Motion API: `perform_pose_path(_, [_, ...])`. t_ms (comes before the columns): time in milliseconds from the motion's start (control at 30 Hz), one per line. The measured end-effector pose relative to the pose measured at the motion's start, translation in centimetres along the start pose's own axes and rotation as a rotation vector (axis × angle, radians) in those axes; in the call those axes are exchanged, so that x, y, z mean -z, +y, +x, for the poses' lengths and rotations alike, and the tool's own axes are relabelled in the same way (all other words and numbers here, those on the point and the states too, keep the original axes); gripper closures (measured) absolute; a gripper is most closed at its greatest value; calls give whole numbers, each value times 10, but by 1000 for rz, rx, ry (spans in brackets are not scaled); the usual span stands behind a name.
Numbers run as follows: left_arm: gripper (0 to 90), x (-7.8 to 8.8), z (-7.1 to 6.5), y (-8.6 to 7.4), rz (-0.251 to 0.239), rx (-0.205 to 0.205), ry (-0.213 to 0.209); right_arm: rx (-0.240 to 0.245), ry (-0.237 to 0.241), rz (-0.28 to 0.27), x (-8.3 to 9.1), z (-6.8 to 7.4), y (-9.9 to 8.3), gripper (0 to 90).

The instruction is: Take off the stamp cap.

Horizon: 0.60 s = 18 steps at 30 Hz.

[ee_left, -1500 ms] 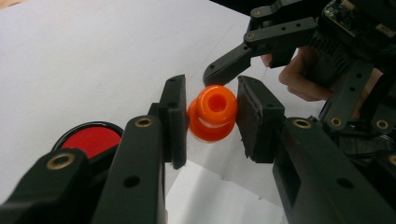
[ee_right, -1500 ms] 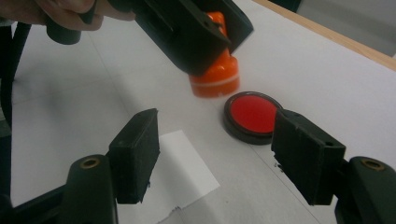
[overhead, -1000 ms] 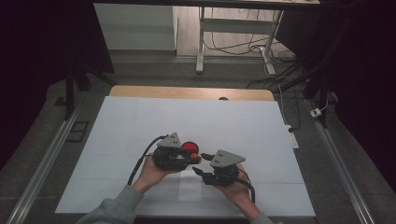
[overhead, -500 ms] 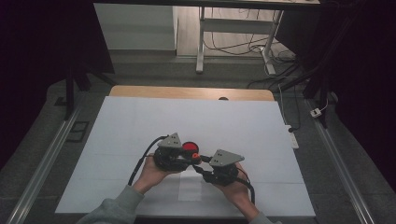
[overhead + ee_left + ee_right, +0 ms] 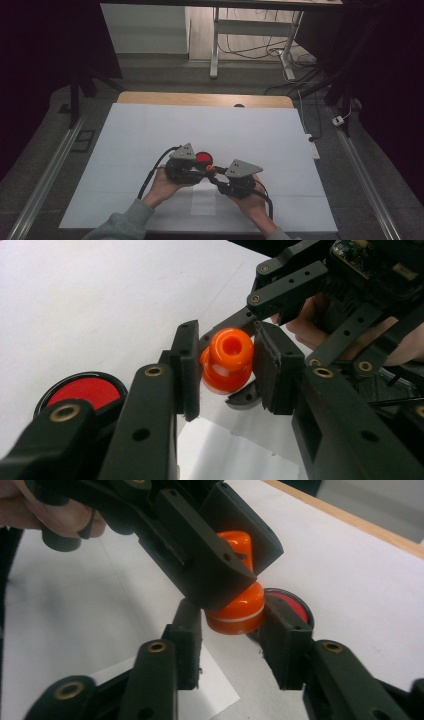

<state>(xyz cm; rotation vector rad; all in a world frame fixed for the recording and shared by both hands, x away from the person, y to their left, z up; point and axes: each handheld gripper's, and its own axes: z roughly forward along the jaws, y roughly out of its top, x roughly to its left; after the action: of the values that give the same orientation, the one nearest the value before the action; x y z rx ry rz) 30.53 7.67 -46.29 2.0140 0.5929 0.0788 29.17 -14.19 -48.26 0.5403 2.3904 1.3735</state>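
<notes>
A small orange plastic piece (image 5: pixel 209 168) with a hole in its top (image 5: pixel 228 357) hangs just above the white sheet between both grippers. My left gripper (image 5: pixel 205 169) is shut on its narrower upper part, with the pads (image 5: pixel 186 371) pressing both sides. My right gripper (image 5: pixel 235 640) comes in from the opposite side. Its jaws have just been closing and now press on the wider lower part (image 5: pixel 235 611). A round red disc with a black rim (image 5: pixel 203 157) lies flat on the sheet just behind the grippers.
A white sheet (image 5: pixel 150 130) covers the table, with a wooden edge (image 5: pixel 200 98) at the far side. A small white paper rectangle (image 5: pixel 204 200) lies under the hands. Metal rails run along both sides, and table legs and cables stand beyond the far edge.
The right gripper's jaws have closed in around the orange piece. Both hands and the red disc have stayed where they were.
</notes>
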Motion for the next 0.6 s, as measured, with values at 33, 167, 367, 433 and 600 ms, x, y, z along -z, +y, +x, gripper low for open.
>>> perform_pose_path(33, [644,0,0,0,-1,1,0,0,-2,0,0,0,0,631])
perform_pose_path(167, [644,0,0,0,4,2,-2,9,-4,1,0,1,0,639])
perform_pose_path(367, [726,3,2,-1,-27,25,-19,5,-6,-1,1,2,-1,646])
perform_pose_path(433, [725,3,2,-2,-18,18,-12,20,-9,9,0,3,0,647])
perform_pose_path(600, [724,1,1,-2,-7,18,-8,29,-14,29,-1,2,-1,648])
